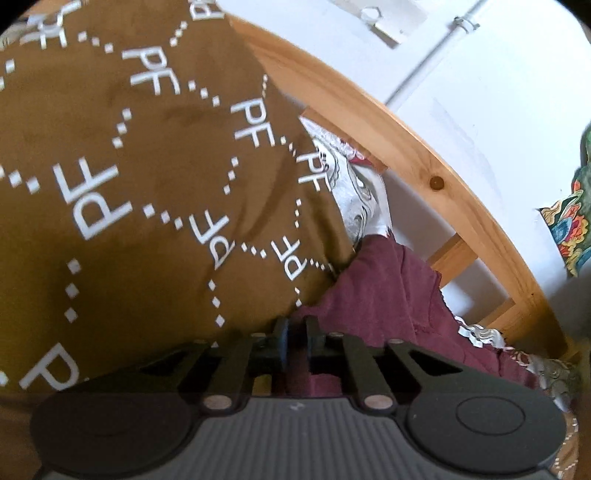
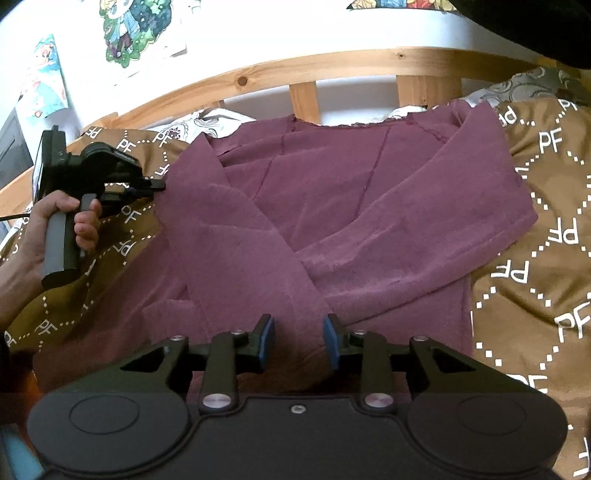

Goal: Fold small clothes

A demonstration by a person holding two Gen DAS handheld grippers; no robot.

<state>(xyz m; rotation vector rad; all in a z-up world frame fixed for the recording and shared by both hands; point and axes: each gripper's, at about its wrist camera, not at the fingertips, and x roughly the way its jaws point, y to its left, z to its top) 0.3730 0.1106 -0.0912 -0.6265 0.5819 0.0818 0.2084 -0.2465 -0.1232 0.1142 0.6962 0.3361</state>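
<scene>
A maroon long-sleeved top (image 2: pixel 332 206) lies flat on a brown bedspread (image 2: pixel 535 280), neckline toward the headboard, both sleeves folded across its front. My right gripper (image 2: pixel 298 339) is open and empty, just above the top's lower middle. My left gripper (image 2: pixel 159 183) is at the top's left shoulder edge. In the left wrist view its fingers (image 1: pixel 295 336) stand close together at the edge of the maroon top (image 1: pixel 384 295); I cannot tell whether cloth is pinched between them.
The brown bedspread (image 1: pixel 129 184) has white "PF" lettering. A wooden headboard rail (image 2: pixel 314 70) with slats runs along the far side. A patterned grey-white pillow (image 1: pixel 354 192) lies by the rail. Colourful pictures (image 2: pixel 136 29) hang on the white wall.
</scene>
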